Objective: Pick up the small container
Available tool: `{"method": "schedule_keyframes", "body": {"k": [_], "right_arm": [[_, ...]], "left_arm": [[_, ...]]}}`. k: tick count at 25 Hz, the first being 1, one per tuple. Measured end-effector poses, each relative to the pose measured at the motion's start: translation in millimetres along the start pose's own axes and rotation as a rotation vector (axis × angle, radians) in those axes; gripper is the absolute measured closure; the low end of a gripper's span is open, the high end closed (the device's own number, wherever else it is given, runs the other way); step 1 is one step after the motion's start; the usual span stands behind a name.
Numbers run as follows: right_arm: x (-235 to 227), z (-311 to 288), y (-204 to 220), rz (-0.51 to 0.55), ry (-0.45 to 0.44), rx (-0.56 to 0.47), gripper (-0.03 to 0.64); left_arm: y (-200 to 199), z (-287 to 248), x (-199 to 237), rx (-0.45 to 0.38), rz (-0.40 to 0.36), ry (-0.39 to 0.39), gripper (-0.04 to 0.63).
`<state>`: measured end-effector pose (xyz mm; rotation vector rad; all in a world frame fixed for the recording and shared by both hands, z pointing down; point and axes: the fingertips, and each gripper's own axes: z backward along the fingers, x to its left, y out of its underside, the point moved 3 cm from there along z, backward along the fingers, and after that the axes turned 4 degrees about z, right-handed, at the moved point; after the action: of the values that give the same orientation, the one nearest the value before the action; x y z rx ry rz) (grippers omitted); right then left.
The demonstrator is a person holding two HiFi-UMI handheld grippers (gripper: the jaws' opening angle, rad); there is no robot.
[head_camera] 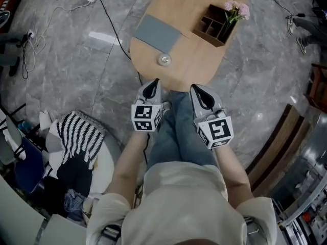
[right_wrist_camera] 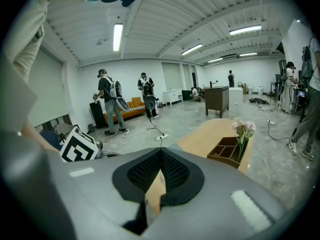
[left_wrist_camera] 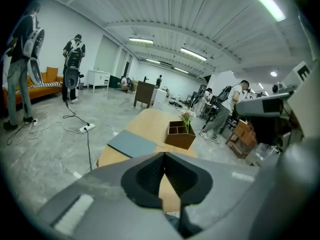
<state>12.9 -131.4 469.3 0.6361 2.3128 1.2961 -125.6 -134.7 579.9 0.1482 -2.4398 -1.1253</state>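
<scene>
Sitting by a grey mat (head_camera: 157, 33) — small round pale container (head_camera: 163, 60); left tongs (head_camera: 150, 89), right tongs (head_camera: 203, 98) clenched, empty.

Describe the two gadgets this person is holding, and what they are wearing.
The left gripper and the right gripper each have a smooth grey shell ending in black ribbed pads. Each carries a white cube printed with black square markers. No cables show on either. The person wears a pale short-sleeved shirt and blue jeans.
</scene>
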Motion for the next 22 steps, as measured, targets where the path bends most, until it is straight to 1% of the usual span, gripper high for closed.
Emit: {"method": "schedule_keyframes", "body": {"k": [6,8,10,14,18,22], "right_arm": [[-23.0,-38.8,27.3,0.01,-0.029,0.012,0.618],[-26.9,-50.1,39.7,0.01,-0.044,0.024,0.618],[-29.4,-59.5,51.6,0.009,-0.055,0.033,0.618],[-35.8,-76.3,72.1,-0.012,-0.059,0.045,0.618],[-43.7,-91.0,87.2,-0.031,-0.054,0.04,0.618],[-48.4,-103.6,100.1,-0.036,-0.055,0.04,0.618]], "left_arm": [[22.1,-49.5,22.4,0.032,-0.026,-0.027,0.593],[31.2,-64.3,27.8,0.045,-0.038,-0.025,0.578],[42.0,-76.9,32.2,0.06,-0.048,-0.012,0.523],[59.1,-101.4,39.3,0.083,-0.085,0.031,0.344],[73.3,-125.8,49.0,0.09,-0.137,0.027,0.277],[81.1,-149.2,55.3,0.095,-0.166,0.017,0.243]]}}
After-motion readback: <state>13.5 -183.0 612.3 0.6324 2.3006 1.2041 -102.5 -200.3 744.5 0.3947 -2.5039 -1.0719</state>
